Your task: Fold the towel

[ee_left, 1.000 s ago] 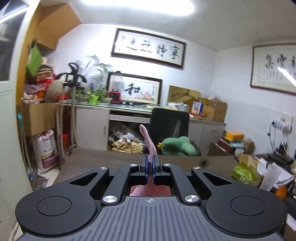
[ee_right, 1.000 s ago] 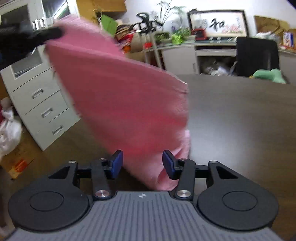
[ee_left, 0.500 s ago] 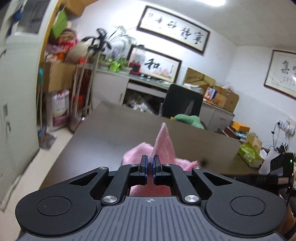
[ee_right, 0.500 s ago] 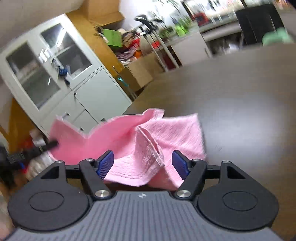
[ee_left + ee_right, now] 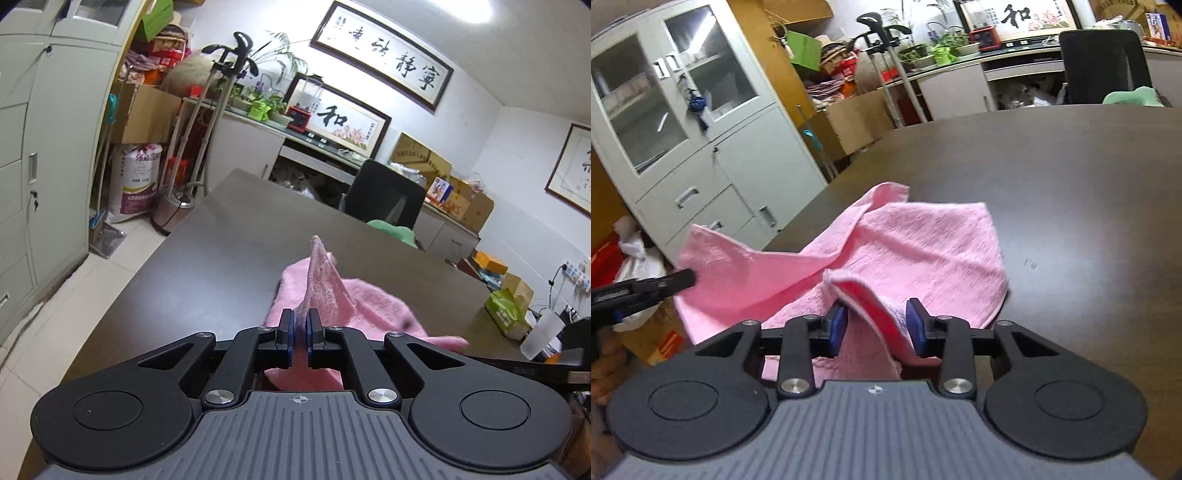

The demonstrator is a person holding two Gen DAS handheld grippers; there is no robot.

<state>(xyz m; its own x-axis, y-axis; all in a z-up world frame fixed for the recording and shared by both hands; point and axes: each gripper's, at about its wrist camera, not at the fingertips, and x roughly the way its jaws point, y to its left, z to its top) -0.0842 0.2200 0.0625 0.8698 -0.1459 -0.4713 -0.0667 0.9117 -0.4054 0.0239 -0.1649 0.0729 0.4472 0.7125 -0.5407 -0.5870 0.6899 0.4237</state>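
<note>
**Pink terry towel coming down onto the dark tabletop**

Pink terry towel (image 5: 923, 251) now lying crumpled on the dark brown wooden table (image 5: 1071, 166) ahead of both pairs of fingers, no longer hanging in the air as a second ago. Left gripper (image 5: 300, 334) pinching one raised corner, jaws nearly closed on the cloth. Right gripper (image 5: 875, 325) standing well open, a loose fold poking up between its blue pads (image 5: 837, 325), nothing clamped. Likely resetting for a flat spread; folding proper not yet begun.

dark table (image 5: 1071, 177), pink towel (image 5: 923, 251) on it
</note>
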